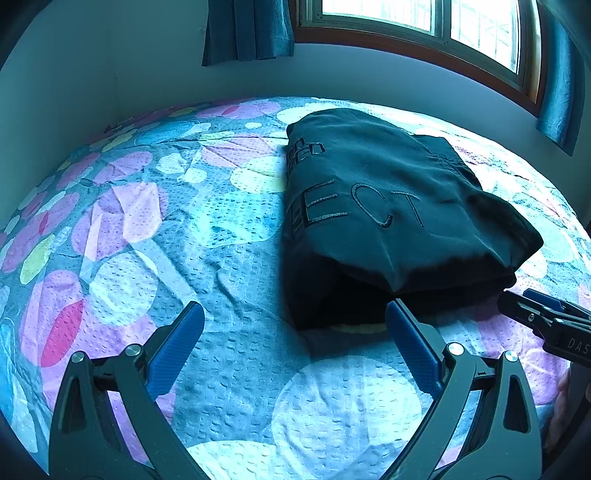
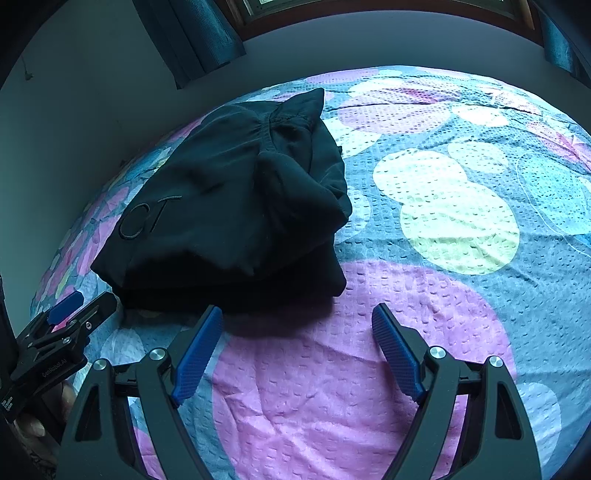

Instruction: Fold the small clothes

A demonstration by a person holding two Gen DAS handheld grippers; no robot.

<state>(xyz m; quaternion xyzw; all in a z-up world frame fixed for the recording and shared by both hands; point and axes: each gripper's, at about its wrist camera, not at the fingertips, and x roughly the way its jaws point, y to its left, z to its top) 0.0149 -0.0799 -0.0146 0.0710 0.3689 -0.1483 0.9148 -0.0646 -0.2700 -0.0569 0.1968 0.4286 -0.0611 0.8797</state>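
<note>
A black garment (image 1: pixel 391 206) with stitched letters lies folded in a thick bundle on the bed; the right wrist view shows it (image 2: pixel 236 206) at upper left, its waistband bunched on top. My left gripper (image 1: pixel 295 314) stands open just in front of the bundle's near left corner, with nothing between its blue pads. My right gripper (image 2: pixel 297 317) is open too, just short of the bundle's near right corner, over a pink patch of the cover. Each gripper shows in the other's view: the right one (image 1: pixel 532 306) at the right edge, the left one (image 2: pixel 79 304) at lower left.
The bed cover (image 1: pixel 184 229) is quilted, with pink, white and yellow blobs, and spreads wide to the left and right (image 2: pixel 461 206) of the garment. A wall, a window (image 1: pixel 436 22) and blue curtains (image 1: pixel 247 29) stand behind the bed. Part of a hand (image 2: pixel 37 424) shows at lower left.
</note>
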